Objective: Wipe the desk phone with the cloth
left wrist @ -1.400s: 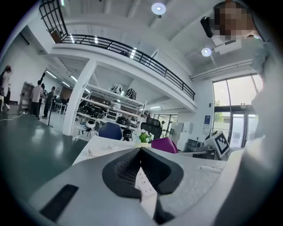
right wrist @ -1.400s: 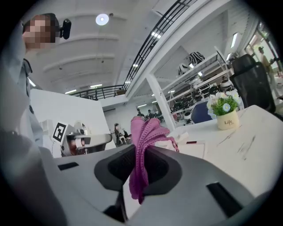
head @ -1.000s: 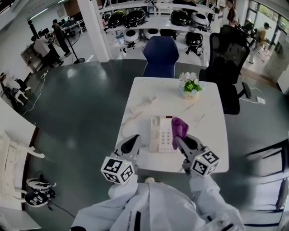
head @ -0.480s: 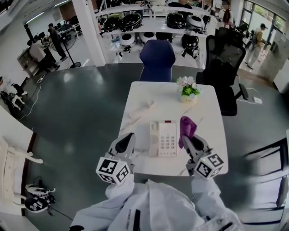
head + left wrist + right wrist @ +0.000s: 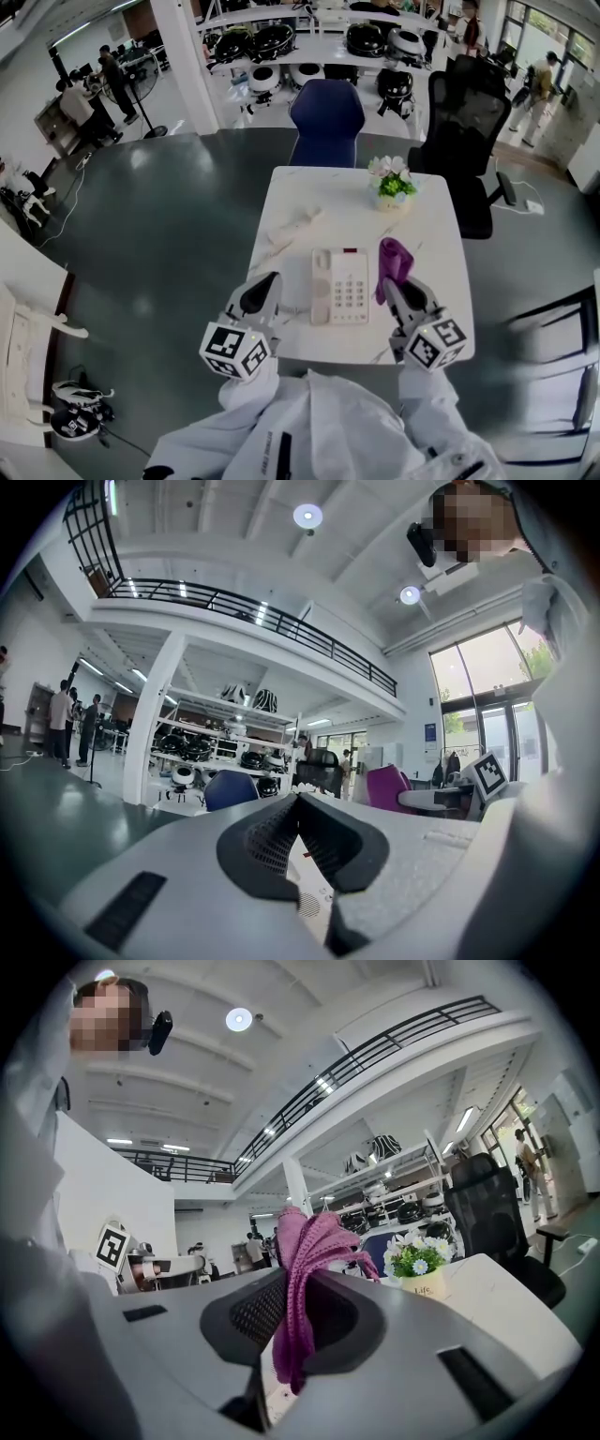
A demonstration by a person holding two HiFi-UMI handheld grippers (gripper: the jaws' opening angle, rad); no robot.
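A white desk phone (image 5: 339,286) lies flat near the front of the white table (image 5: 431,234). Its handset (image 5: 294,225) seems to lie apart at the far left, joined by a cord. My right gripper (image 5: 392,284) is shut on a purple cloth (image 5: 394,255), which hangs just right of the phone's edge. In the right gripper view the cloth (image 5: 314,1241) sticks up and droops between the shut jaws of my right gripper (image 5: 295,1288). My left gripper (image 5: 265,283) hovers at the table's left front edge, left of the phone. Its jaws (image 5: 298,803) are shut on nothing.
A small pot of flowers (image 5: 392,187) stands at the table's far side. A blue chair (image 5: 326,122) sits behind the table and a black office chair (image 5: 464,131) at its far right. Dark floor surrounds the table.
My right gripper has carried the cloth from over the phone's right edge to just right of the phone. The left gripper has barely moved.
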